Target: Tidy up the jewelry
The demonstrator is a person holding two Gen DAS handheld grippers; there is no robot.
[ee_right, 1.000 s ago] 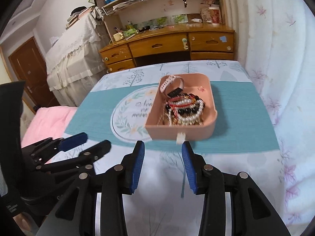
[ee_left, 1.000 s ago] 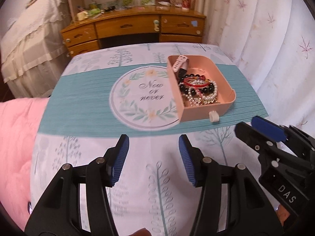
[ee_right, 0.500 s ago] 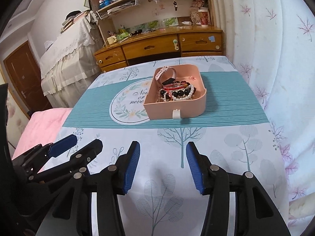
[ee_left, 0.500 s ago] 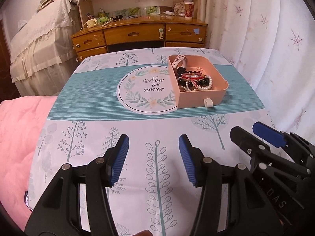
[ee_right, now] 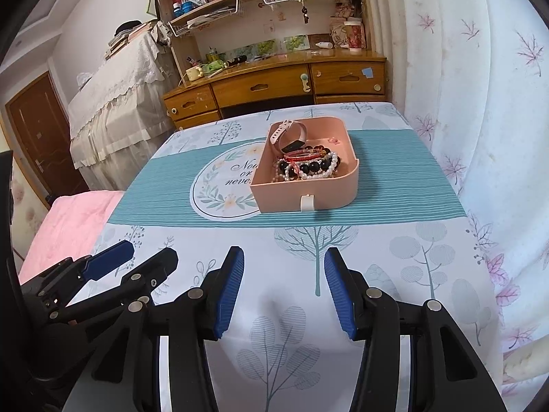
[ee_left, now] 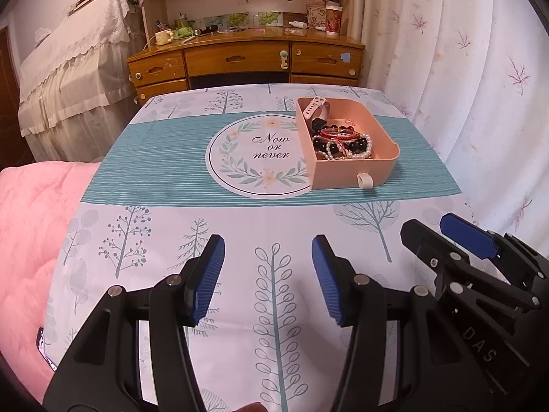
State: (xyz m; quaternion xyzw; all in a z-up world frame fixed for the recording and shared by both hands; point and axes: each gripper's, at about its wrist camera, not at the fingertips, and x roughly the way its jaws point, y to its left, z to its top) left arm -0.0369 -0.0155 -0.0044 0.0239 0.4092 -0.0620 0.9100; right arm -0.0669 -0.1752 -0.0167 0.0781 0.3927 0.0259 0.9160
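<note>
**A:** On the table [ee_left: 144, 158], where's the jewelry [ee_right: 307, 164] sitting?

**B:** Piled in the pink tray [ee_right: 339, 185] on the teal strip, right of the round "Now or never" print [ee_left: 260, 154]. Watch [ee_right: 291, 134] leans in the tray's far-left corner.

**A:** Anything blocking?

**B:** Nope, bare cloth between grippers and tray. Pink blanket [ee_left: 31, 240] hugs the left edge, curtain [ee_right: 480, 103] the right, desk [ee_left: 240, 58] beyond.

**A:** Grippers?

**B:** Left gripper [ee_left: 267, 281] spread, empty. Right gripper [ee_right: 284, 292] spread, empty too, a bit wider than a second ago. Tray looks farther off than before.
</note>
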